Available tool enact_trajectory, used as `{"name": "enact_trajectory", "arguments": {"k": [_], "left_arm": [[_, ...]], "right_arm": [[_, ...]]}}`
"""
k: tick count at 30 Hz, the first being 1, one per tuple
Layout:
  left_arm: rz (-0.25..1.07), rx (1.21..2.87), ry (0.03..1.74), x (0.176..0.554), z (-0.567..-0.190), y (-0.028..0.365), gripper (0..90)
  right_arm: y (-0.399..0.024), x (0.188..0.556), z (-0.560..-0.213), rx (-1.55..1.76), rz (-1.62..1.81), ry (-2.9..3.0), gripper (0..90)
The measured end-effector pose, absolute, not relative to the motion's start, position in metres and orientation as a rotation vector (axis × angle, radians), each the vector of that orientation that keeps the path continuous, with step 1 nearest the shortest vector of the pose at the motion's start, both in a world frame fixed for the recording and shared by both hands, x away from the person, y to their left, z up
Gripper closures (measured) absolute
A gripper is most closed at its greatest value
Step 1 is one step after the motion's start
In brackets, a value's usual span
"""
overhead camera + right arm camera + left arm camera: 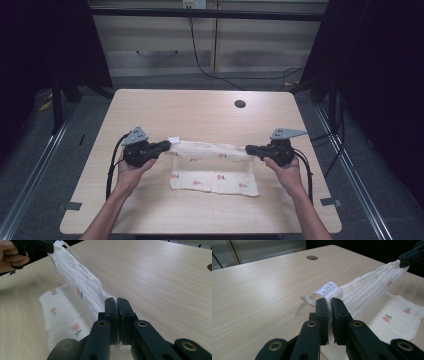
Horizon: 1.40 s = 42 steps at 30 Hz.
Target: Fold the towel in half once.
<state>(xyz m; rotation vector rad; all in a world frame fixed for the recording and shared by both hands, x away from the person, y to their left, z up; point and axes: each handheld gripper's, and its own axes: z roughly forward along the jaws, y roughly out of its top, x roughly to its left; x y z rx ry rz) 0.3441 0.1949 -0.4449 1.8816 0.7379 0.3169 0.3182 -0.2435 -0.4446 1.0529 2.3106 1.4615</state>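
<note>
A white cloth printed with small red flowers lies on the wooden table. Its far edge is lifted and stretched between the two grippers. My left gripper is shut on the cloth's left corner, where a white label and a loop stick out past the jaws. My right gripper is shut on the right corner of the cloth, held between the closed jaws. The near half of the cloth rests flat on the table.
A round cable hole sits in the table's far right part. Bare wood lies beyond and to both sides of the cloth. Black cables trail from each gripper toward the table's near edge. Dark floor and metal rails surround the table.
</note>
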Motion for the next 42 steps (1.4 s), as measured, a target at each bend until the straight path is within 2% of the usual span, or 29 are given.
{"name": "enact_trajectory", "arguments": {"k": [5, 12, 21, 27, 29, 32, 33, 42], "left_arm": [[0.308, 1.855, 0.731, 0.334, -0.442, 0.195, 84.6], [0.292, 1.926, 0.666, 0.317, -0.448, 0.186, 84.5], [0.243, 2.018, 0.662, 0.306, -0.472, 0.188, 82.2], [0.207, 2.097, 0.656, 0.297, -0.485, 0.188, 80.1], [0.193, 2.105, 0.663, 0.294, -0.488, 0.19, 73.8], [0.178, 2.101, 0.66, 0.287, -0.486, 0.195, 68.9], [0.183, 2.103, 0.666, 0.284, -0.485, 0.198, 66.0], [0.206, 1.974, 0.74, 0.278, -0.473, 0.233, 59.1]], "right_arm": [[-0.241, 0.302, -0.442, 1.01, 1.436, 2.319, 87.8], [-0.246, 0.29, -0.443, 1.016, 1.408, 2.336, 87.8], [-0.241, 0.267, -0.469, 1.033, 1.331, 2.44, 86.9], [-0.232, 0.25, -0.487, 1.044, 1.248, 2.518, 83.3], [-0.234, 0.246, -0.489, 1.059, 1.26, 2.517, 79.5], [-0.238, 0.242, -0.487, 1.073, 1.288, 2.504, 76.5], [-0.242, 0.238, -0.485, 1.094, 1.304, 2.486, 71.9], [-0.254, 0.231, -0.478, 1.123, 1.355, 2.43, 67.9]]}}
